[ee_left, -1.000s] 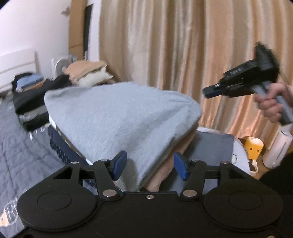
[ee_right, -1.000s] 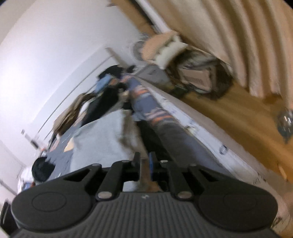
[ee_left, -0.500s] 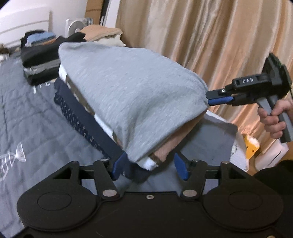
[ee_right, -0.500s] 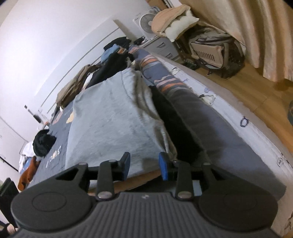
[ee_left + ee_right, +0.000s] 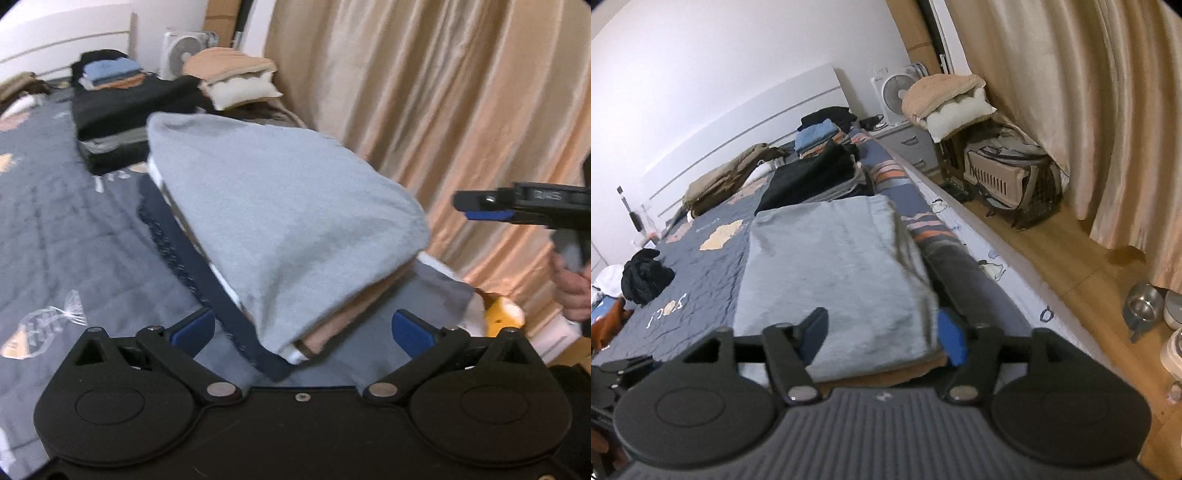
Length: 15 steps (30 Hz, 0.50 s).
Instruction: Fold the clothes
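Our left tool [image 5: 301, 332], which sat narrower half a second ago, now gapes wide and empty around the near corner of the folded pale-grey knit garment [image 5: 280, 218]. Our right tool [image 5: 882, 334], pinched shut a second ago, also stands open, gripping nothing. The garment tops a stack of folded clothes [image 5: 332, 325] on the dark blue quilted bed [image 5: 66, 236]; we judge this fold finished. Beige curtains [image 5: 443, 92] hang to the right.

Both grippers are matte black with silver screws behind blue-padded fingers [image 5: 410, 330]; the right gripper [image 5: 882, 334] has a ribbed grey base; bare skin shows on the right hand [image 5: 572, 291].
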Each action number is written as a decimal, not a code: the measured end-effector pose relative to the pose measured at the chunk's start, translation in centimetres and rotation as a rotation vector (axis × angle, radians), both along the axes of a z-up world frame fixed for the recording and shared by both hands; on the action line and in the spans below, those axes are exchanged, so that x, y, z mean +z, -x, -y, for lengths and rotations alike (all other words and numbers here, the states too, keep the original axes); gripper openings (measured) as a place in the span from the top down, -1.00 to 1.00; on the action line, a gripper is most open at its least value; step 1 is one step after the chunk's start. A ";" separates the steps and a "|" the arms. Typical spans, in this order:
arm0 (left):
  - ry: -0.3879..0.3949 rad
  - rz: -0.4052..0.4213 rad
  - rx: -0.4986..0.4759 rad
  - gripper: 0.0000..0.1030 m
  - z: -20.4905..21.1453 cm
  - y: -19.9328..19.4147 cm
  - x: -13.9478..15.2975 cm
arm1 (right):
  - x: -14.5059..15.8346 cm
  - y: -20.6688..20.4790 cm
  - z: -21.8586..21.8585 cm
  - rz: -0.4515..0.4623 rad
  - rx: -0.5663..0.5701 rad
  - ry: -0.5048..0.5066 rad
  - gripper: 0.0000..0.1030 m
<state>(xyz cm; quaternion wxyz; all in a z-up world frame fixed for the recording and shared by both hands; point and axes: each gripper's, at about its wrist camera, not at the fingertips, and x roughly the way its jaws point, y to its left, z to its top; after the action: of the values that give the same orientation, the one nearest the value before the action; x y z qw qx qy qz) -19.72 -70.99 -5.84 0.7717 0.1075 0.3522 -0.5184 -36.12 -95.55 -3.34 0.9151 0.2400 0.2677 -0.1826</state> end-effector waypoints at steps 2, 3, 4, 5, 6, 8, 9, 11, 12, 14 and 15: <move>-0.013 0.020 0.012 -1.00 0.0 0.0 0.9 | 0.8 -0.6 -0.5 -0.028 0.022 -0.020 -0.29; -0.018 0.038 0.013 -1.00 0.1 0.0 1.5 | 1.2 -0.9 -0.9 -0.046 0.033 -0.022 -0.29; -0.029 0.060 0.019 -1.00 0.2 0.1 2.1 | 1.7 -1.2 -1.2 -0.065 0.042 -0.016 -0.29; -0.049 0.075 0.034 -1.00 0.4 0.2 2.7 | 2.2 -1.4 -1.6 -0.083 0.046 -0.012 -0.29; -0.065 0.088 0.048 -1.00 0.5 0.2 3.3 | 2.7 -1.6 -2.0 -0.101 0.048 -0.012 -0.30; -0.079 0.103 0.069 -1.00 0.6 0.2 4.6 | 3.6 -1.7 -2.7 -0.120 0.055 -0.020 -0.30; -0.082 0.110 0.072 -1.00 0.5 0.3 5.2 | 4.1 -1.7 -3.1 -0.127 0.063 -0.014 -0.30; -0.099 0.128 0.074 -1.00 0.5 0.5 6.2 | 5.1 -1.6 -4.2 -0.141 0.081 0.010 -0.30; -0.111 0.143 0.066 -1.00 0.5 0.7 6.6 | 5.3 -1.5 -4.7 -0.150 0.087 0.018 -0.31; -0.130 0.181 0.043 -1.00 0.4 1.2 7.4 | 5.9 -1.3 -5.5 -0.169 0.099 0.033 -0.31; -0.140 0.197 0.034 -1.00 0.3 1.4 7.7 | 6.1 -1.3 -6.0 -0.178 0.105 0.040 -0.31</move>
<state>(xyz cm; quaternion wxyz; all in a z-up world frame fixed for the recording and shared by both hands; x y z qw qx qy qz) -21.15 -71.27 1.90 0.8018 0.2056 0.3118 -0.4665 -34.86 -89.58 2.79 0.9006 0.1901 0.3564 -0.1604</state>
